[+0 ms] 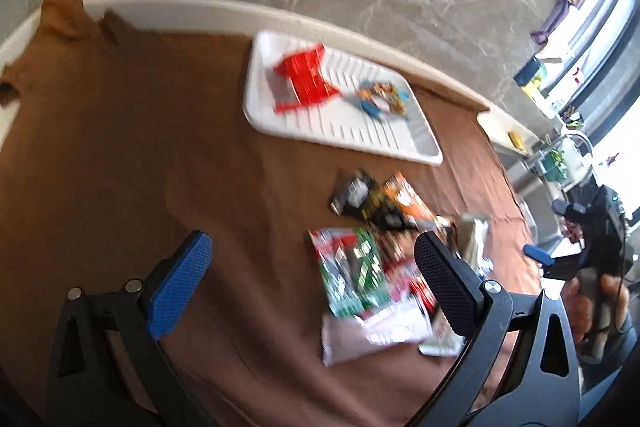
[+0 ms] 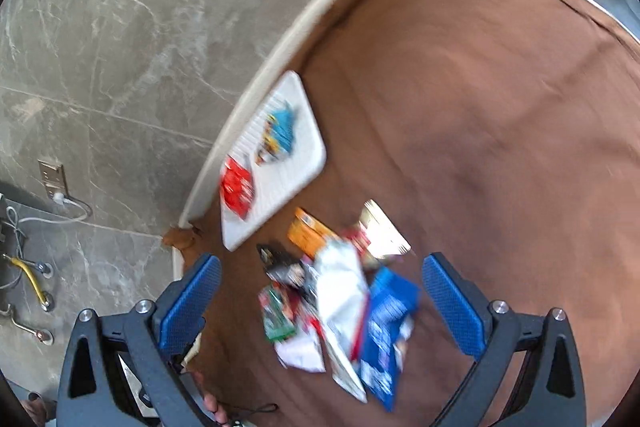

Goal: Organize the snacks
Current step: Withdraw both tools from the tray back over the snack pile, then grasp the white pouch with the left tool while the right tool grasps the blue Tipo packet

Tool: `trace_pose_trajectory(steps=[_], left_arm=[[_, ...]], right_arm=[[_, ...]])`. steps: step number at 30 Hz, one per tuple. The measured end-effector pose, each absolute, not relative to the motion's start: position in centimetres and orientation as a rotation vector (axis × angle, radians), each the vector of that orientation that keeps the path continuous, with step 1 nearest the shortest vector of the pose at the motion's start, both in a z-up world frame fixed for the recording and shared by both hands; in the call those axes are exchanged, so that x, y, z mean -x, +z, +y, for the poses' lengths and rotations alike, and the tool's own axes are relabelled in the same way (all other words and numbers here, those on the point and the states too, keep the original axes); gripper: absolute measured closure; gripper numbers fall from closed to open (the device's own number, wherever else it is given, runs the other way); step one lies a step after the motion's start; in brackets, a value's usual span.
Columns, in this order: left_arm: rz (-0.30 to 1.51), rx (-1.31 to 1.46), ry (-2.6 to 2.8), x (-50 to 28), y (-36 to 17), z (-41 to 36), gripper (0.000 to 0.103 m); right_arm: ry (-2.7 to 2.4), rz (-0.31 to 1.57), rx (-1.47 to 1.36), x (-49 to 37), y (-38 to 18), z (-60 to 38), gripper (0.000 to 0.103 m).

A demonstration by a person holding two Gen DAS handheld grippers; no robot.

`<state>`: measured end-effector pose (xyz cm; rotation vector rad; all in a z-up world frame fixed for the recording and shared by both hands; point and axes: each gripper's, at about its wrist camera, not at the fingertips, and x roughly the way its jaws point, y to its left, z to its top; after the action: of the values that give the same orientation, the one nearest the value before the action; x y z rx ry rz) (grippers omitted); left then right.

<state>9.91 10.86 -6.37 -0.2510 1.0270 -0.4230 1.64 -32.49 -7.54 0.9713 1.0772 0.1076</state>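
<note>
Left gripper (image 1: 312, 263): I see both black jaws with blue pads spread wide, nothing between them, hovering over the brown cloth (image 1: 140, 147).
Right gripper (image 2: 322, 291): my jaws are spread wide too, empty, above the pile.
Loose snack packets (image 2: 340, 303): a blurred heap on the cloth just below my right jaws: white, blue, green, orange and black wrappers overlapping.
White ribbed plastic tray (image 1: 416, 143): beyond the heap, near the table's pale rim.
Red packet (image 1: 306, 77): lying in the tray.
Blue-and-orange packet (image 1: 382, 99): in the tray beside the red 1.
Grey marble floor (image 2: 120, 47): past the table edge.
</note>
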Motion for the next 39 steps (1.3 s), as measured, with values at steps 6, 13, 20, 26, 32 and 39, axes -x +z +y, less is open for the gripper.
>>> trace_pose_trajectory(steps=[6,13,20,26,32,39], left_arm=[[1.163,0.249,-0.500,-8.2,-7.8,8.2,0.000],[1.227,0.238,-0.502,-7.4,-8.6,6.7,0.000],[1.169,0.190,-0.513,-9.5,-6.0,7.7,0.002],[1.203,0.229,-0.574,-9.6,-6.7,6.2,0.002],[1.185,0.054,-0.731,-8.3,-6.3,-1.5,0.002],[1.147,-0.188,-0.814,-6.8,-6.6,-9.1,0.011]], right_arm=[[0.127,1.118,-1.002,1.2,-8.5,-32.3,0.001],[0.141,1.148,-0.928,0.4,-8.7,-30.6,0.006],[0.238,1.164,-0.810,-1.9,-6.7,-26.8,0.016],[0.164,1.263,-0.764,-1.7,-8.8,-27.4,0.023],[0.110,1.274,-0.835,-0.8,-10.7,-30.5,0.028],[0.116,1.311,-0.841,0.5,-11.7,-32.2,0.036]])
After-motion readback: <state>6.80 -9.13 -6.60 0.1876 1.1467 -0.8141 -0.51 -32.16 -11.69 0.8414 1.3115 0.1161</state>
